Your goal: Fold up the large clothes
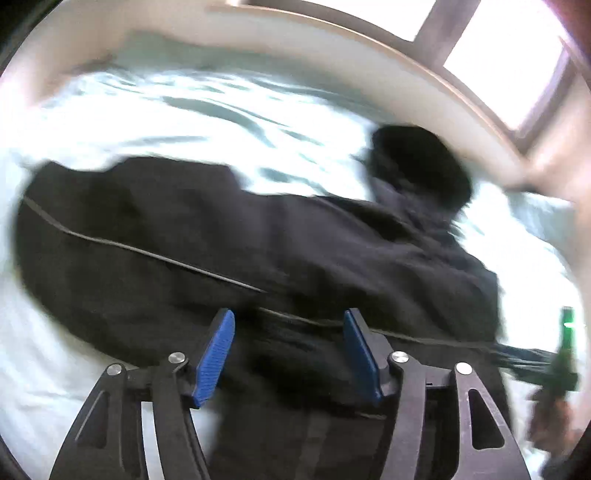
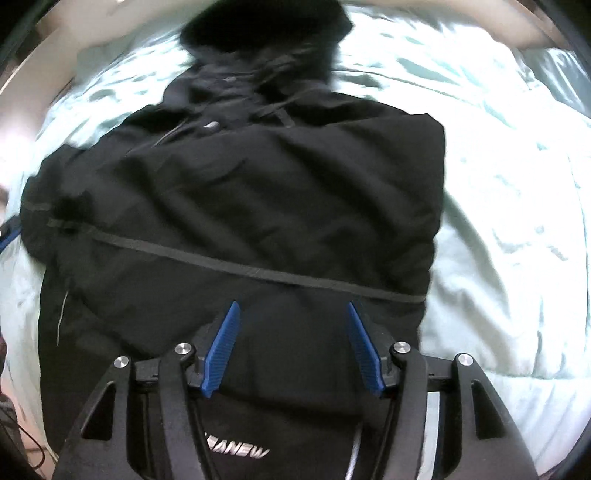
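Pale bedsheet [image 2: 509, 229] carrying a black hooded jacket [image 2: 258, 206], partly folded.
We are finding the jacket lying flat mid-bed, hood [image 2: 266, 33] farthest away; left gripper [image 1: 288, 350] and right gripper [image 2: 291, 347] are hovering spread above its hem, gripping nothing, apparently readying another fold.

The left gripper [image 1: 289, 325] has two black fingers faced with ribbed blue pads [image 1: 216, 356], tapering toward twelve o'clock. Black linkage arms with slotted cutouts fan toward five and seven o'clock, pinned by round silver screws [image 1: 176, 357]. The right gripper [image 2: 292, 317] is built alike: ribbed blue pads [image 2: 221, 350], black arms, silver screws [image 2: 402, 347] at each pivot.
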